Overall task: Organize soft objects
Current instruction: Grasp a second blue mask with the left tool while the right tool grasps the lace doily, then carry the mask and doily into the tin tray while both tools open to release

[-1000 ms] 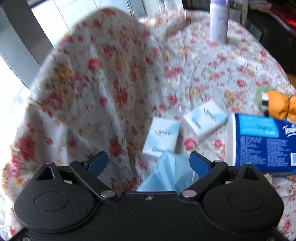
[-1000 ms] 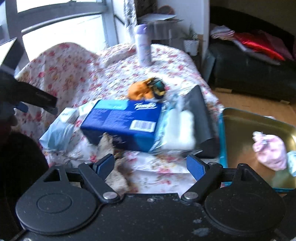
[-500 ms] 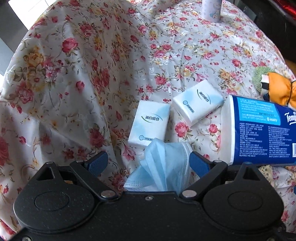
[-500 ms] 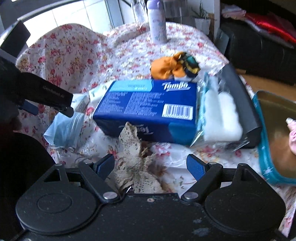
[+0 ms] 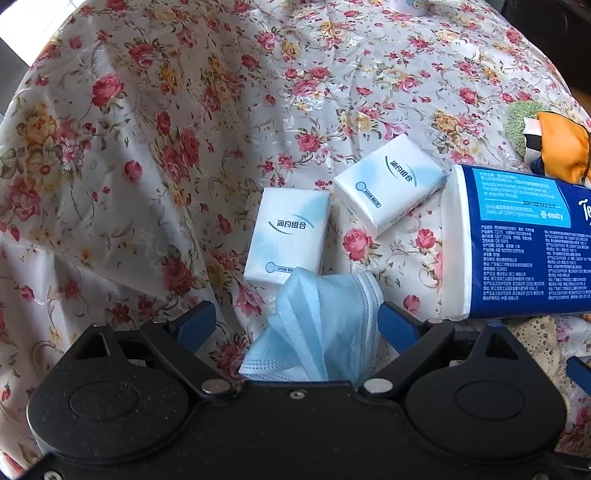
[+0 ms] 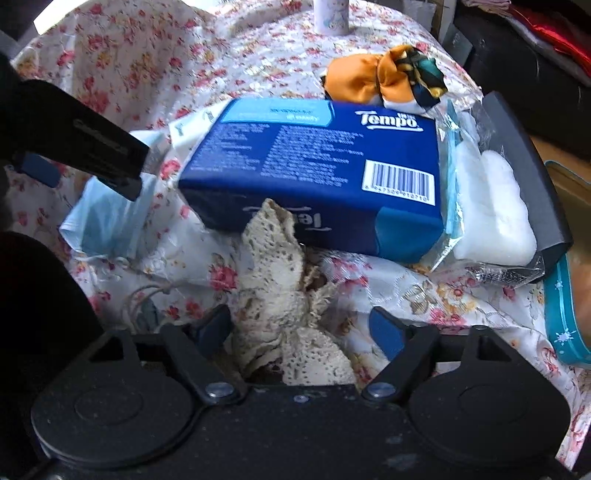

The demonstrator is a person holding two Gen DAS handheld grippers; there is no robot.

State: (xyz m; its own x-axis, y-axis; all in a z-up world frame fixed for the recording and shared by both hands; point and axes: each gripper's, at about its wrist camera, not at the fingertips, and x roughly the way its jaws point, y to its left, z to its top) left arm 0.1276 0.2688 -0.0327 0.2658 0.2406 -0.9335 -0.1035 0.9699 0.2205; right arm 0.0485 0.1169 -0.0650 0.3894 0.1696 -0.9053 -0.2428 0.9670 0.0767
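The blue Tempo tissue pack (image 5: 524, 247) runs off the left wrist view's right edge, its brand name cut short. Behind it, the orange scarf (image 5: 561, 147) is also clipped there. Beyond the pack, only the base of the bottle (image 6: 330, 14) shows under the right wrist view's top edge. The cream lace cloth (image 6: 284, 295) slips under the pack, its far end hidden. The small print on the pack is too blurred to read.

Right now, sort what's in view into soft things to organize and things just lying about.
To organize: blue face mask, lace cloth, orange satin scrunchie, two small tissue packs, Tempo tissue pack.
Lying about: bottle, floral tablecloth.
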